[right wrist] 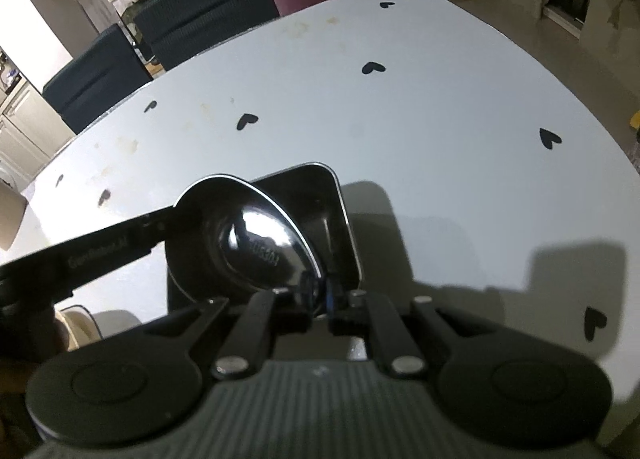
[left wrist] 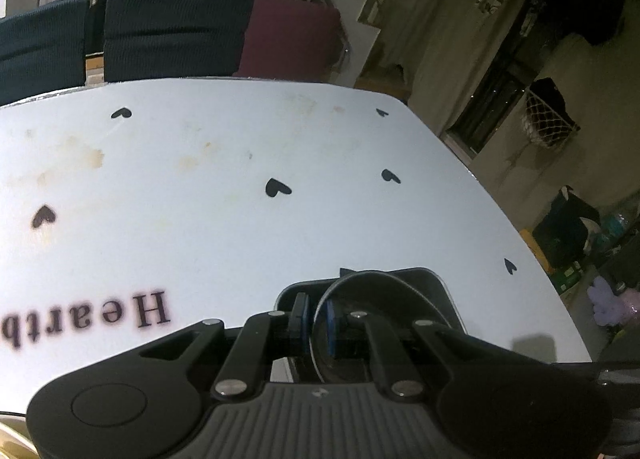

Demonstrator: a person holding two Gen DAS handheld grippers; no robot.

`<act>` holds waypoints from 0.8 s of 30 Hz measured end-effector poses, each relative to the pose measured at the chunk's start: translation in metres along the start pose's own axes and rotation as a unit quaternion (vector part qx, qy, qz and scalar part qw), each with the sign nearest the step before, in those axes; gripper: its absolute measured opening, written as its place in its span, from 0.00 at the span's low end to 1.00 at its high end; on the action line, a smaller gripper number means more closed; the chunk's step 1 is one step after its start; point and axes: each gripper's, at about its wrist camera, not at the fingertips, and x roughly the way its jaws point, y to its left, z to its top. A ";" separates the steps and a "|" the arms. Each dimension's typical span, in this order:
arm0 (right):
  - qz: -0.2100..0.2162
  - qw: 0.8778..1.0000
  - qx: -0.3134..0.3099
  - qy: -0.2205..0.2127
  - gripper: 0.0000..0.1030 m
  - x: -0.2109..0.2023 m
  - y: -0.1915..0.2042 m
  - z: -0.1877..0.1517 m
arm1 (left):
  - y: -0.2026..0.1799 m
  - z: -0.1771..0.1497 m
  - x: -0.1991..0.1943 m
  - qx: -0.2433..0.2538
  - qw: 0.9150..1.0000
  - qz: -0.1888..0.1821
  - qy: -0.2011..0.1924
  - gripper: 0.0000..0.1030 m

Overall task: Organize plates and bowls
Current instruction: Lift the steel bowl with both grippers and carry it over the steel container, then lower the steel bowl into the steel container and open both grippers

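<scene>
A: Left wrist view sat right behind the left tool [left wrist: 316,319], looking forward and down over the white bench [left wrist: 240,163] toward the chairs [left wrist: 176,31] at its far edge. Very near the surface.

B: Right wrist view was the same setup behind the right tool [right wrist: 320,295], pitched down steeper, equally close.

A: Overlap?

B: Both caught the round bowl [right wrist: 260,243] against the square dish [right wrist: 340,219], the heart-print benchtop, the chairs. The right view also caught the left tool coming in from its left edge.
</scene>
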 end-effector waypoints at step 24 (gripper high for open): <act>0.037 0.999 0.004 -0.025 0.36 -0.021 -0.006 0.004 | -0.001 0.016 -0.022 -0.014 0.999 -0.028 -0.019 0.47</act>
